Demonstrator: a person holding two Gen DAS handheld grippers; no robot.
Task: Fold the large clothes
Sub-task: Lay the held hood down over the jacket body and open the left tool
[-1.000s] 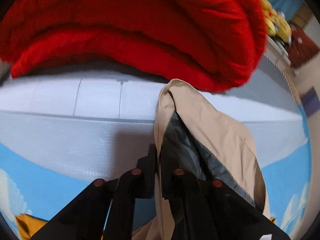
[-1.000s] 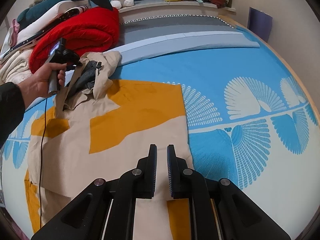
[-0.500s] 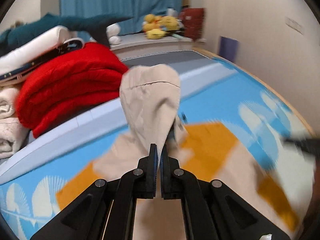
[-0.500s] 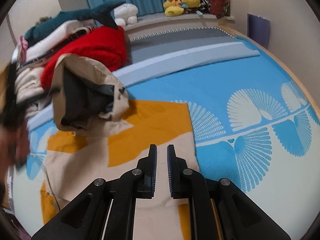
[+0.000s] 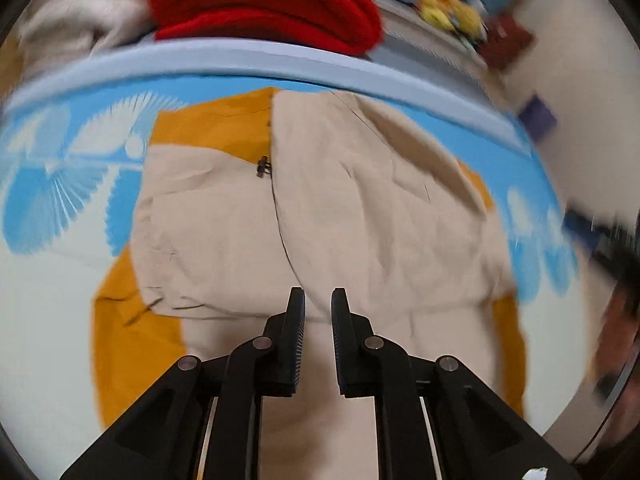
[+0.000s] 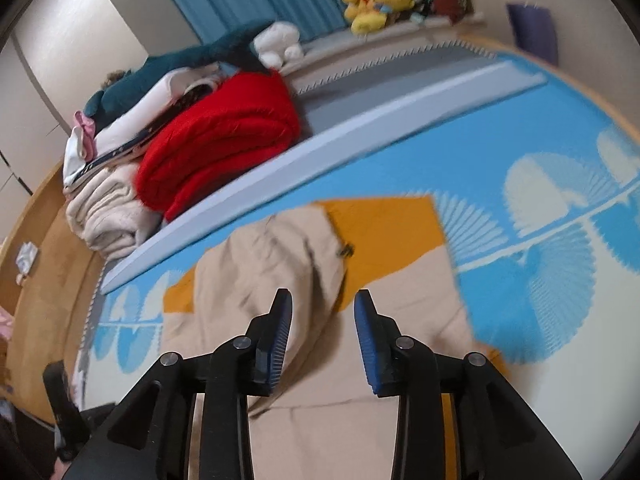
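A large beige and orange garment (image 5: 344,216) lies flat on the blue patterned mat (image 5: 60,184), with its hood part folded over onto its body. My left gripper (image 5: 318,312) hovers just above the garment's middle, jaws a little apart and holding nothing. In the right wrist view the same garment (image 6: 280,264) lies ahead, and my right gripper (image 6: 323,308) is open and empty above its near part. The right gripper shows blurred at the right edge of the left wrist view (image 5: 600,236).
A red folded blanket (image 6: 224,136) and a stack of cream and white bedding (image 6: 108,204) sit beyond a pale blue mattress edge (image 6: 360,128). Plush toys (image 6: 372,4) line the far ledge. Wooden floor (image 6: 44,248) lies at the left.
My left gripper carried the hood over the garment, let it go and now stands slightly open above it. My right gripper has opened wider and swung left.
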